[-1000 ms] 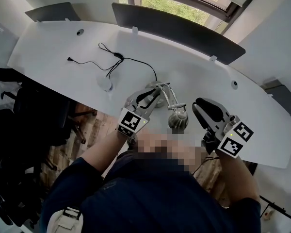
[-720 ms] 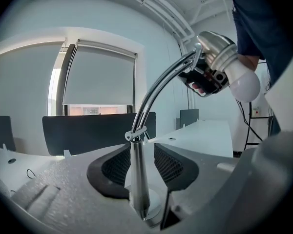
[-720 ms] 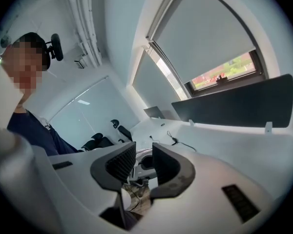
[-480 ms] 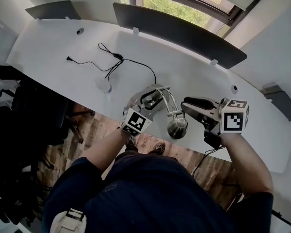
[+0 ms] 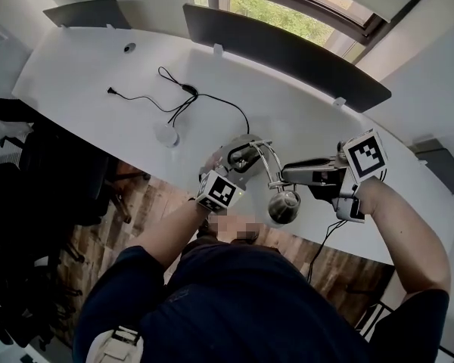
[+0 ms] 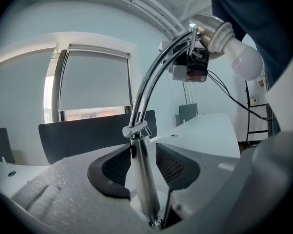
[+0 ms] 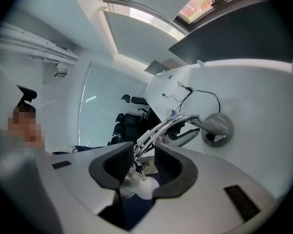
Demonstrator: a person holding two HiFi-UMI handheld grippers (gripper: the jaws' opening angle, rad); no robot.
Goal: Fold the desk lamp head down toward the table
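Your left claw (image 5: 240, 156) was opening around the desk lamp's upright chrome post (image 6: 142, 179). The post stood between the pads with neither one pressing on it. Your right claw (image 5: 290, 175) was opening too, with the lamp head (image 5: 284, 205) and its white bulb (image 6: 246, 62) between the jaws but not gripped. The lamp stood on its round base (image 7: 217, 128) near the front edge of the white counter (image 5: 98, 74), its head hanging low from the curved twin rods (image 6: 154, 72). The metal looked stiff and slick, and the bulb breakable. I'd judge the post best for steadying, and the head's metal neck, not the glass, for pressing down.
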